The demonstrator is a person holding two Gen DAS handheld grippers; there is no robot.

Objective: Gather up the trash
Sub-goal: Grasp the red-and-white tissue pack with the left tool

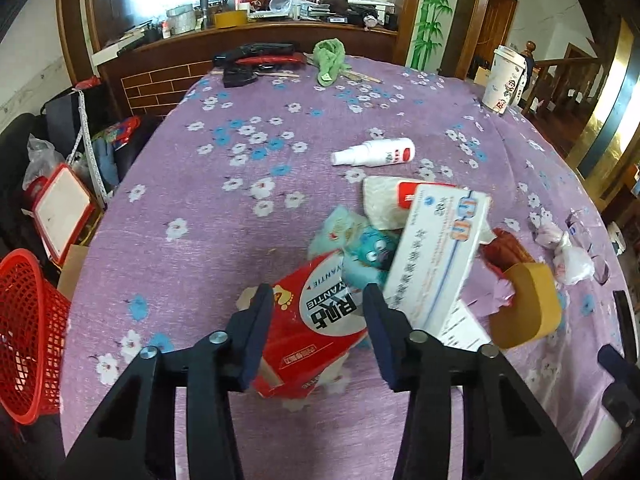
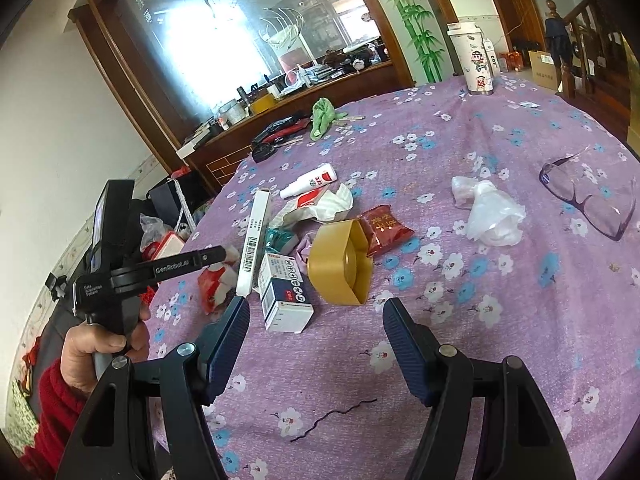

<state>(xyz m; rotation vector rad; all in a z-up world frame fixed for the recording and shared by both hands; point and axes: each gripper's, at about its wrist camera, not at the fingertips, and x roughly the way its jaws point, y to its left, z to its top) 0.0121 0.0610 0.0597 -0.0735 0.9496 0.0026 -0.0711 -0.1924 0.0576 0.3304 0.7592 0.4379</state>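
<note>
A: From the left wrist, what can you read?

B: The red and white packet (image 1: 316, 320) shows "YANTIE" upside down, with a small foot drawing. It sits between the fingers of the left gripper (image 1: 318, 312); the left pad lies against its edge, the right pad is at its other side, so the jaws look closed on it. Just beside it, to the right, leans a long white box (image 1: 436, 252) with blue print too small to read.

A: Any containers?

B: Beyond the packet lies a white spray bottle (image 1: 374, 152) on its side, red mark on its label. Right of the packet is the tan tape roll (image 1: 524, 304). Off the purple flowered cloth (image 1: 224, 240), left of the packet, stands a red mesh basket (image 1: 28, 332); I cannot tell what is in it. A tall printed cup (image 1: 505, 80) stands far beyond.

A: And the right wrist?

B: The left gripper's arm reads "GenRobot.AI", held by a hand (image 2: 100, 344) in a red sleeve. Its tip meets the packet (image 2: 214, 284). Right of the packet stands a small medicine box (image 2: 286, 296) with Chinese print. The right gripper (image 2: 316, 320) hangs open over bare cloth, holding nothing. Past the tape roll (image 2: 340, 268) lie a dark red candy wrapper (image 2: 384, 226), a clear plastic bag (image 2: 492, 212) and purple glasses (image 2: 588, 196)
</note>
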